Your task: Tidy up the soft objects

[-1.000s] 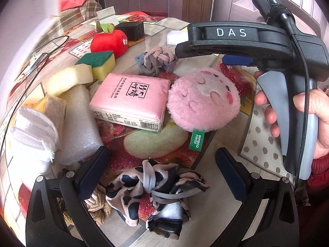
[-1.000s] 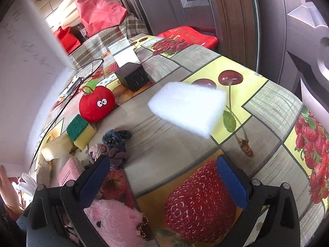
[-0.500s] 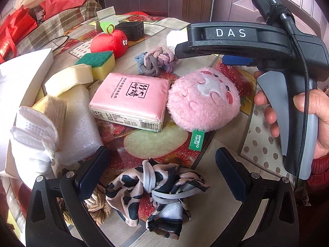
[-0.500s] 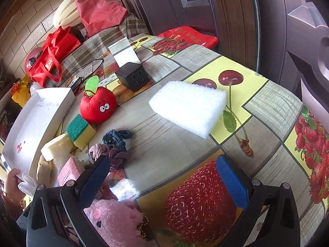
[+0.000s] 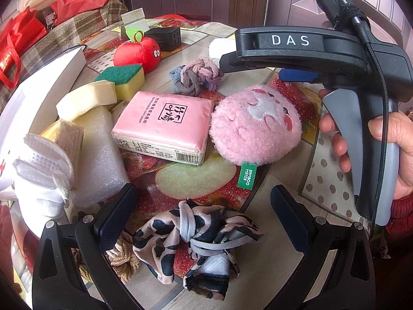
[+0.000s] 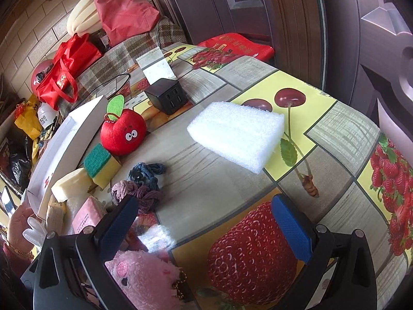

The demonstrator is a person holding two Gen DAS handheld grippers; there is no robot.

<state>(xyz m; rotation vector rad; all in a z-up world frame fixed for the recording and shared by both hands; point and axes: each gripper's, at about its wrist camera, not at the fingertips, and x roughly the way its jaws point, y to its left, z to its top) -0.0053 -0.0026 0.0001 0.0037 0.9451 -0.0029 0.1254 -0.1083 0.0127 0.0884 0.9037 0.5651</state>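
Note:
My left gripper [image 5: 204, 214] is open and empty, low over a black-and-pink patterned cloth [image 5: 196, 240] on the table. Beyond it lie a pink tissue pack [image 5: 165, 126], a pink plush pig [image 5: 255, 126], knotted hair ties [image 5: 196, 77], a green-yellow sponge [image 5: 126, 77], a red plush apple [image 5: 136, 53] and a white foam roll [image 5: 100, 152]. My right gripper [image 6: 204, 224] is open and empty, above the table near the pig [image 6: 144, 279]. A white foam block [image 6: 237, 131] lies ahead of it, apart from the hair ties [image 6: 144, 180].
A white box lid [image 6: 67, 139] stands tilted at the left table edge, held by a hand. A black charger cube [image 6: 167, 95] sits at the back. The right gripper's body [image 5: 335, 59] hangs over the table's right side. Bags lie on a bench behind.
The white box lid has come down from close to the cameras to the left edge of the table. Both grippers have stayed almost still and open.

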